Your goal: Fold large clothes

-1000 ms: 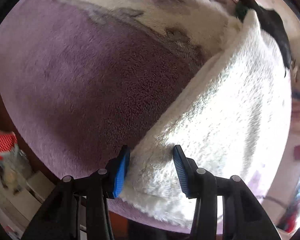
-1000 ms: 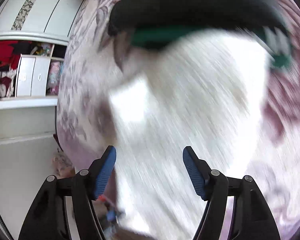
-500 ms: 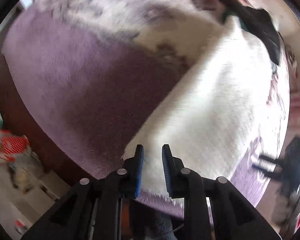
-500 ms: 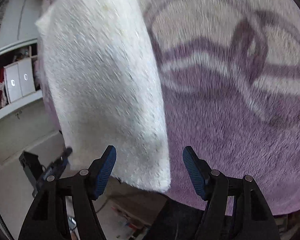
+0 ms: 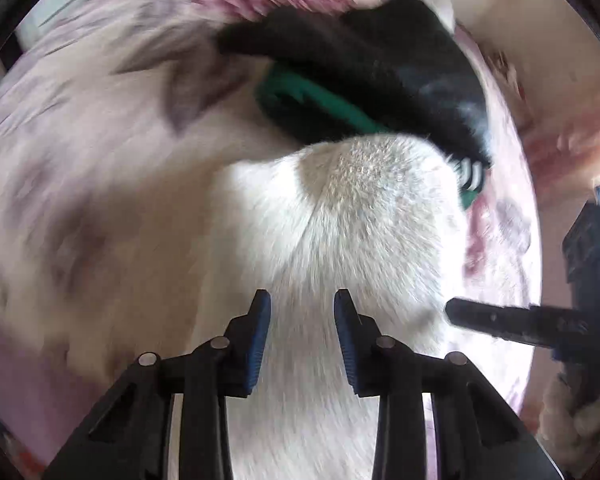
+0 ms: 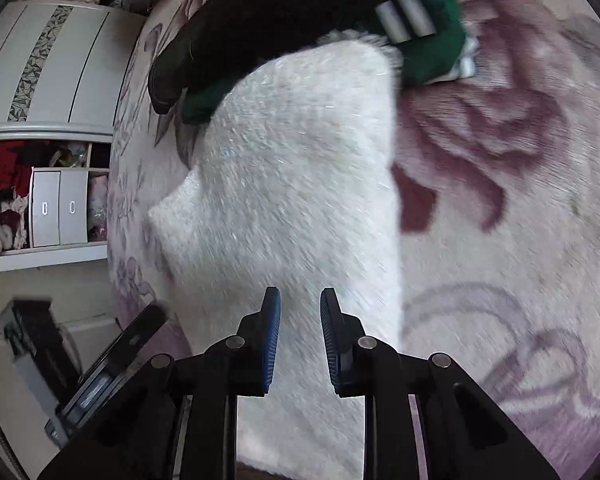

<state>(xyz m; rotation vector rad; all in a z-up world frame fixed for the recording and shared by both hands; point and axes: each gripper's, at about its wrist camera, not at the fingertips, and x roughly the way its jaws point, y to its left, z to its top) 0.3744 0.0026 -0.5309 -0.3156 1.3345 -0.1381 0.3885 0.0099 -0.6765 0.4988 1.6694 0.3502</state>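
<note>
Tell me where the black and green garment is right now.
In both wrist views the black and green garment lies at the top of frame on the floral purple blanket, overlapping the far end of the white fleece garment.

No readable text, label, brand, number or sign shows in either view

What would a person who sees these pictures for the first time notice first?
First, the fluffy white garment, folded into a long strip on the purple floral blanket, fills the middle of both views. At its far end lies a black and green garment. The left gripper, its jaws opening, and the right gripper, its jaws closing, are both over the white fleece.
</note>
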